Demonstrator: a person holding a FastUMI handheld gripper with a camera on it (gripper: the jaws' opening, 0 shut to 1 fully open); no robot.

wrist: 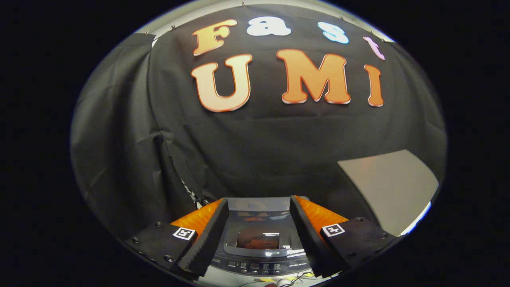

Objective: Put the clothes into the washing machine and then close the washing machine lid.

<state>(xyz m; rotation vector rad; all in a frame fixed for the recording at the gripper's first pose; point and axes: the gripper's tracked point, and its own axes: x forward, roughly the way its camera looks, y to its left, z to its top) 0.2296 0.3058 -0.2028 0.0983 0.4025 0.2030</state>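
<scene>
A small grey top-loading washing machine [259,255] stands below and between my fingers. Its lid [258,223] lies flat on the top, and the dark window [258,239] in it shows something reddish-orange; I cannot tell whether that is cloth or a reflection. The control panel [255,266] with a row of buttons faces me at the near edge. My gripper [259,202] hangs above the machine, open, with nothing between its fingers. The left finger [207,235] and the right finger [306,235] stand wide apart on either side of the lid.
Black cloth [255,151] hangs close behind the machine and to the left. A pale grey panel [388,187] stands at the right. Thin cables [289,281] lie just in front of the machine, and more wires [193,196] show at the back left.
</scene>
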